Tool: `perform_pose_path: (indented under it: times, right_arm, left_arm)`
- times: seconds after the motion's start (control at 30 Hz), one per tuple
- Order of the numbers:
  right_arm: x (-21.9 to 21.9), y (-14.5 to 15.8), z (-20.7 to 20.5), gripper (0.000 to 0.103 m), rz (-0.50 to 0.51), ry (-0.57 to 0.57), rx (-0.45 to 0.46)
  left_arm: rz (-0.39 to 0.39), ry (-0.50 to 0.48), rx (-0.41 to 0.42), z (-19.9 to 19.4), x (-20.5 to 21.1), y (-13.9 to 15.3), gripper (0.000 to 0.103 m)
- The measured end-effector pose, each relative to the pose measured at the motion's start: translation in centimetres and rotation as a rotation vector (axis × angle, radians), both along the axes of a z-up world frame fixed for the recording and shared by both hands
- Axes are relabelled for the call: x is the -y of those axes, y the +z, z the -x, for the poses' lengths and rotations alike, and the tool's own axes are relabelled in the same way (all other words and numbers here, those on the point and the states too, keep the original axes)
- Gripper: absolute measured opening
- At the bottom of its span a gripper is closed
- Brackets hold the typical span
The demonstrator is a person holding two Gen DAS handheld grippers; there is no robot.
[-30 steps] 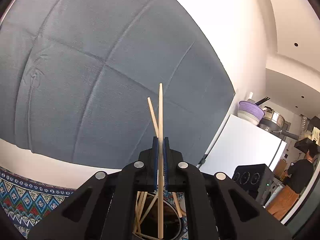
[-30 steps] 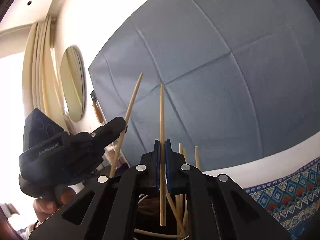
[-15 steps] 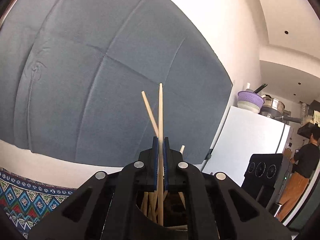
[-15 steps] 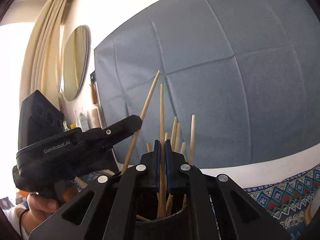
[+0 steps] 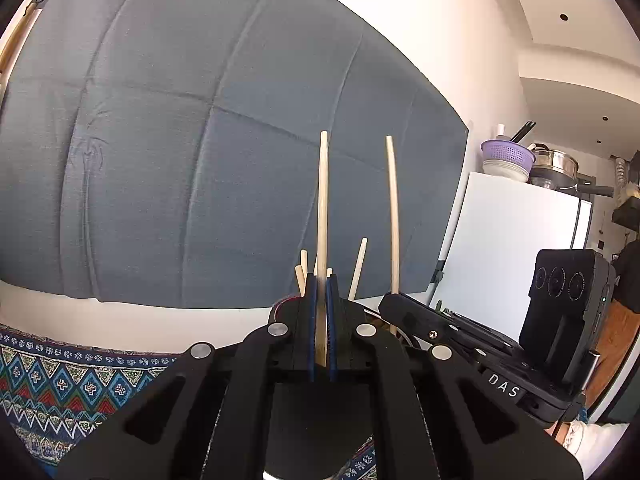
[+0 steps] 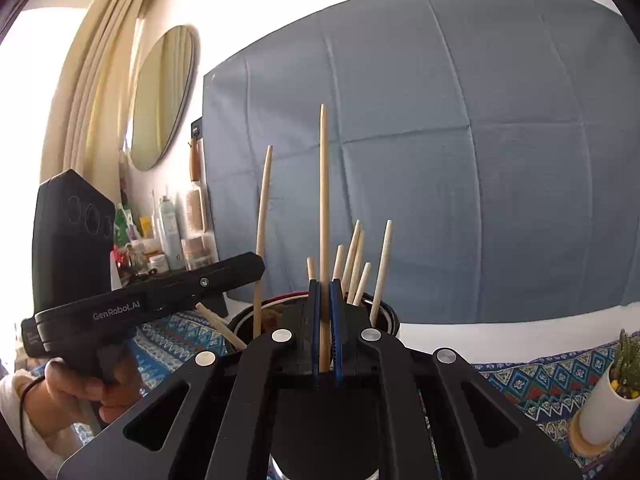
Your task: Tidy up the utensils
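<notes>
Light, stiff wooden chopstick (image 5: 322,208) pinched mid-shaft in left gripper (image 5: 320,312); another chopstick (image 6: 323,200) clamped likewise in right gripper (image 6: 325,312), both apparently above dark holder (image 6: 384,312).

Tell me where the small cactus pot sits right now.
In the right wrist view, the cactus pot stands at the far lower right on the patterned cloth, right of the chopstick holder and below the blue backdrop.

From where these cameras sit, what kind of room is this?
Most likely a small lived-in flat: a white fridge with cookware stacked on top, a round wall mirror above toiletry bottles, and a patterned tablecloth.
</notes>
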State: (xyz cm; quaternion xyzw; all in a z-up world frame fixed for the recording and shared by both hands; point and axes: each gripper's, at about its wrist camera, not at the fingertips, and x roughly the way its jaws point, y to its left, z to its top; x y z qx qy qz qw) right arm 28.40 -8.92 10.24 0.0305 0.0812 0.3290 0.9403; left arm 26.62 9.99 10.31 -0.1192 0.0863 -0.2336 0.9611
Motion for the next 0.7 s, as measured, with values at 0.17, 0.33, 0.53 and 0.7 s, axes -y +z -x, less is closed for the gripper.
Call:
perform_pose_path:
  times: [0.17,0.33,0.53,0.7]
  right_arm:
    - [0.2,-0.4,0.9,0.006,0.017,-0.008,-0.009]
    - [0.7,-0.6,1.7,0.006,0.017,-0.020,-0.018]
    - [1.5,-0.5,3.0,0.007,0.003,-0.023,-0.035]
    - [2.6,-1.0,4.6,0.025,0.017,-0.044,-0.061]
  left_arm:
    - [-0.044,0.021,-0.030,0.7,0.4,-0.2,0.005]
    - [-0.073,0.033,-0.041,2.0,0.6,-0.3,0.005]
    - [-0.054,0.048,-0.079,3.9,0.8,-0.7,0.014]
    - [-0.094,0.094,-0.119,6.1,1.7,-1.5,0.041]
